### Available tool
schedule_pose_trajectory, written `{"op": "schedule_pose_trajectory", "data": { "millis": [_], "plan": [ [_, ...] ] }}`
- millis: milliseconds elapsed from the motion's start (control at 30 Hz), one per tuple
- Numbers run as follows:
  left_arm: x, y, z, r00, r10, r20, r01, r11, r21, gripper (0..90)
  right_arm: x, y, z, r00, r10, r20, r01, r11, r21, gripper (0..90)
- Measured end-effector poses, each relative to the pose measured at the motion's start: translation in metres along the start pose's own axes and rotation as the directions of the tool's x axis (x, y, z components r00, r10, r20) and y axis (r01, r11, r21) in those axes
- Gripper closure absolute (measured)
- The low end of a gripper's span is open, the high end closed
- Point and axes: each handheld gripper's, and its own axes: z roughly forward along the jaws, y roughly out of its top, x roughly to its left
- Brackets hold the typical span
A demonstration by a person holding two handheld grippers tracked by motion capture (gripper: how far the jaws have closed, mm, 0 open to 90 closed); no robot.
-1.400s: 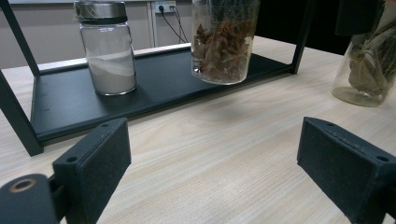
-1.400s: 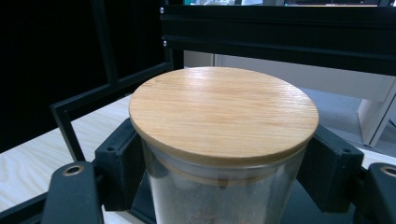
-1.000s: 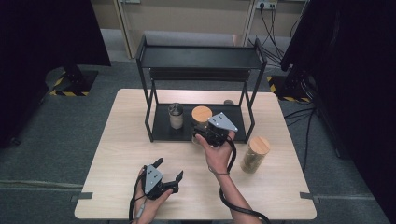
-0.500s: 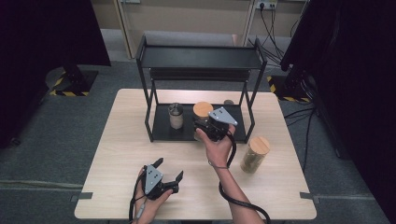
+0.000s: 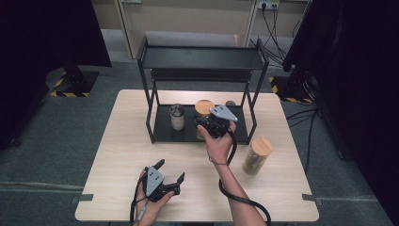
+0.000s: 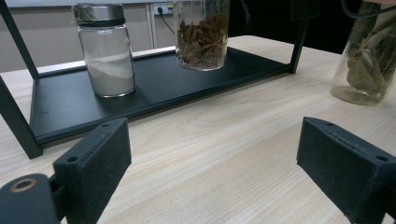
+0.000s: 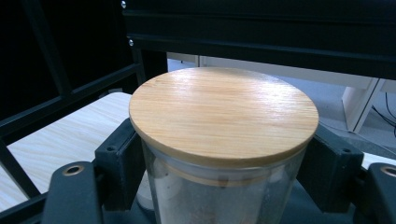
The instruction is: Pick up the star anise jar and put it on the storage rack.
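Two pads (image 7: 116,163) clamp wooden-lidded jar (image 7: 223,112); star anise (image 6: 204,39) inside.

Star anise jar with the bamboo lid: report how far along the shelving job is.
Done: the powder jar with the metal lid stands on the black rack's bottom shelf. In hand: the right gripper is shut on the star anise jar, which appears to rest on that shelf. Left: the bay leaf jar stands on the table beside the rack, and the left gripper lies open.
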Motion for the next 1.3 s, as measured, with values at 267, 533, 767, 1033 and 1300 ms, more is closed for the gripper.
{"op": "schedule_pose_trajectory", "data": {
  "millis": [267, 533, 767, 1033, 1300],
  "plan": [
    [0.0, 0.0, 0.0, 1.0, 0.003, 0.0, -0.003, 1.0, 0.001, 9.3, -0.002, 0.0, 0.008, 0.9999, 0.007, 0.008, -0.007, 1.0, 0.013, 25.5],
    [0.0, 0.0, 0.0, 1.0, 0.002, 0.001, -0.002, 1.0, 0.0, 9.4, -0.002, 0.003, 0.015, 0.9999, 0.004, 0.012, -0.004, 1.0, 0.019, 25.5],
    [-0.001, 0.0, 0.0, 1.0, 0.007, 0.001, -0.007, 1.0, 0.0, 9.4, -0.003, 0.007, 0.021, 0.9998, -0.001, 0.019, 0.001, 1.0, 0.02, 25.5],
    [-0.001, 0.0, 0.0, 0.9999, 0.01, 0.002, -0.01, 1.0, 0.001, 9.5, -0.005, 0.01, 0.028, 0.9996, 0.008, 0.026, -0.009, 1.0, 0.021, 25.5],
    [-0.001, 0.0, 0.0, 1.0, 0.009, 0.002, -0.009, 1.0, 0.001, 9.5, -0.005, 0.013, 0.036, 0.9995, 0.003, 0.031, -0.004, 0.999, 0.034, 25.5]
  ]
}}
